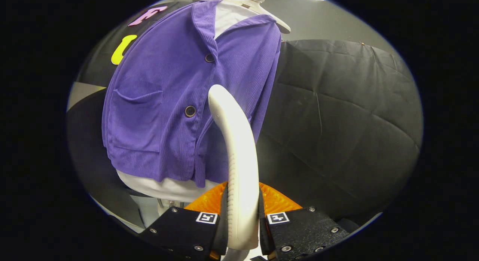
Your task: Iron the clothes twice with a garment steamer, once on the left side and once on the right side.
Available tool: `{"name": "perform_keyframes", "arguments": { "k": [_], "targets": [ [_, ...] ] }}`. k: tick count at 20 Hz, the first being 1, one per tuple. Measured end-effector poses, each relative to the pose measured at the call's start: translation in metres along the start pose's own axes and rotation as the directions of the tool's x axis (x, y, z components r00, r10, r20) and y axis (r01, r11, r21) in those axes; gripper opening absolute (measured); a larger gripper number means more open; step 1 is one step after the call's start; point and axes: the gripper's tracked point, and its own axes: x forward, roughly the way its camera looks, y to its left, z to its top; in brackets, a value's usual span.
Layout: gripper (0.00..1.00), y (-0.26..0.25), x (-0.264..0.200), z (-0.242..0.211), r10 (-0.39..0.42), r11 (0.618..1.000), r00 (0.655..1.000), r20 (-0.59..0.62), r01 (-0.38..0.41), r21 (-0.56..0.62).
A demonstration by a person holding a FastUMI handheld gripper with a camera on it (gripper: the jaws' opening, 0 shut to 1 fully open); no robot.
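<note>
A purple ribbed cardigan [164, 103] with dark buttons hangs on a pale hanger [258, 6], over a white garment [168, 188] that shows at the collar and below the hem. My gripper [242, 216] is shut on the handle of a white garment steamer [235, 141], which rises between my fingers. The steamer's head is close against the cardigan's right front panel, just right of the button line. I cannot see whether the head touches the cloth. The face of the steamer head is hidden.
Black quilted cloth [344, 122] hangs behind and to the right of the cardigan. A grey wall [299, 17] shows above it.
</note>
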Motion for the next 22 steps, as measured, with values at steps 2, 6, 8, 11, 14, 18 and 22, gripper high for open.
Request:
{"name": "perform_keyframes", "arguments": {
  "k": [2, 6, 8, 11, 14, 18, 22],
  "targets": [
    [0.34, 0.01, -0.006, -0.012, 0.017, 1.0, 1.0, -0.017, -0.017, -0.015],
    [0.34, 0.043, -0.01, -0.052, 0.088, 0.996, 0.989, -0.12, -0.091, -0.023],
    [0.34, 0.053, -0.01, -0.059, 0.117, 0.993, 0.983, -0.141, -0.12, -0.015],
    [0.34, 0.047, -0.021, -0.069, 0.129, 0.991, 0.982, -0.141, -0.133, -0.019],
    [0.34, 0.041, -0.035, -0.068, 0.157, 0.988, 0.98, -0.124, -0.157, 0.015],
    [0.34, 0.036, -0.063, -0.055, 0.211, 0.977, 0.975, -0.069, -0.209, 0.045],
    [0.34, 0.033, -0.108, -0.031, 0.269, 0.963, 0.963, 0.013, -0.269, 0.018]
  ]
}}
